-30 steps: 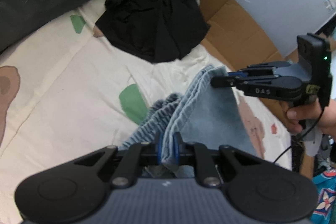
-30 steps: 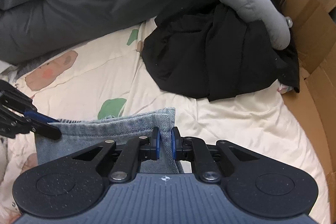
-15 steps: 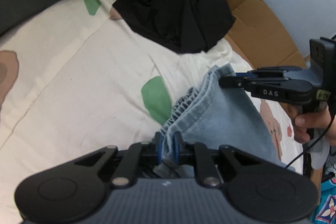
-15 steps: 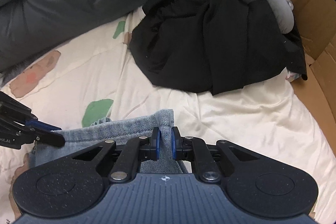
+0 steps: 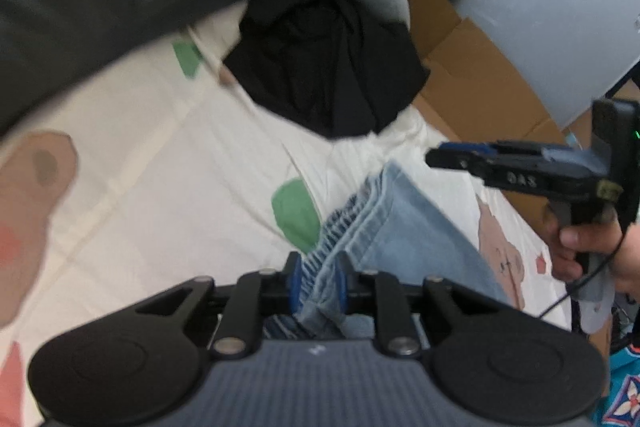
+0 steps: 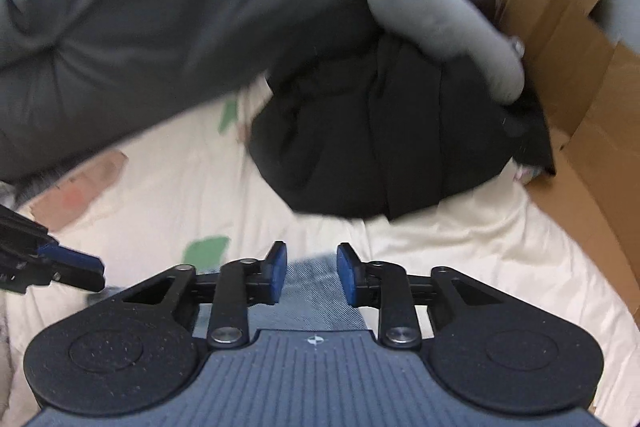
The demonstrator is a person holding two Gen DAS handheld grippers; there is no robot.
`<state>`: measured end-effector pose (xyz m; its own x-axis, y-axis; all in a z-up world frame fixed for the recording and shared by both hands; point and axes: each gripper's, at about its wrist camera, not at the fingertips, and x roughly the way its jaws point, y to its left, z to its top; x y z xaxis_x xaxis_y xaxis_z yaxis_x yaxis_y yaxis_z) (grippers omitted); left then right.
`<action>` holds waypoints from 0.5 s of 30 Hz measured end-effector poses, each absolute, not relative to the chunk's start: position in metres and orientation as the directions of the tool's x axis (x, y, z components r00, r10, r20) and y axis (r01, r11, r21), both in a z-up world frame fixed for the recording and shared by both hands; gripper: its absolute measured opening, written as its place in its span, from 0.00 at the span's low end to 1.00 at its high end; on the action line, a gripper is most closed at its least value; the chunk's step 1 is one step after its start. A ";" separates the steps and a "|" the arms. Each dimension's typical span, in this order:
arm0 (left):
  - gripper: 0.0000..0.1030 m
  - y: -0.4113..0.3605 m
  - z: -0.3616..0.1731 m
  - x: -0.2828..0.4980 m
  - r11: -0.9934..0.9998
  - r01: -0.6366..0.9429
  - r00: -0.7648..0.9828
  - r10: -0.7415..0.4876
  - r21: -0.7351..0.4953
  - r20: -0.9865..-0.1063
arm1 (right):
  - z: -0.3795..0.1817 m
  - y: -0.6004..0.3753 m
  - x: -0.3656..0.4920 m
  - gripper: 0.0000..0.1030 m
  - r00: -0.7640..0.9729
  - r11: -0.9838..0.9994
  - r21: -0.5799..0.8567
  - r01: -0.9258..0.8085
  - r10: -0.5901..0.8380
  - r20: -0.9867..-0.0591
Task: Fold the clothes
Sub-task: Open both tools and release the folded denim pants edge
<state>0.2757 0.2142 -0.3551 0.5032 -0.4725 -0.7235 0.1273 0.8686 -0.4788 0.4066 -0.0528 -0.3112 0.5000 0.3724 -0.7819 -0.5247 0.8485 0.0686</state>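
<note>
- My right claw (image 6: 308, 273) had just been opening: a second before, its blue pads pinched the hem corner of the denim garment (image 6: 308, 291); at this moment they stood apart, touching no cloth, and the denim lay flat on the cream bedsheet (image 6: 460, 259) under the gap between them.
- My left claw (image 5: 316, 281) had begun to open too, though less. The gathered waistband of the garment (image 5: 400, 227) sat between its pads; the pads looked just off the cloth, so I judged the hold loosened rather than firm.
- Seen from my left claw, the right one (image 5: 440, 153) hung clear above the denim's far corner, with my hand (image 5: 580, 247) behind it.
- I took this as a fold laid down and released, with the garment just ahead of and beneath both claws.
- The black clothing (image 6: 400, 139) lay well ahead, untouched, against the grey cushion (image 6: 432, 11).
</note>
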 end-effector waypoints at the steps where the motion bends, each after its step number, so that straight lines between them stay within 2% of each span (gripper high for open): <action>1: 0.17 0.214 -0.350 0.274 0.865 0.133 0.509 -0.478 -0.484 -0.715 | -0.309 -0.052 0.401 0.34 0.500 0.847 0.079 -0.526 0.383 -0.777; 6: 0.17 0.200 -0.338 0.261 0.848 0.165 0.528 -0.507 -0.503 -0.682 | -0.309 -0.040 0.376 0.34 0.480 0.826 0.112 -0.553 0.425 -0.768; 15: 0.12 0.168 -0.374 0.242 0.873 0.136 0.510 -0.467 -0.468 -0.723 | -0.341 -0.023 0.372 0.31 0.434 0.806 0.132 -0.577 0.440 -0.786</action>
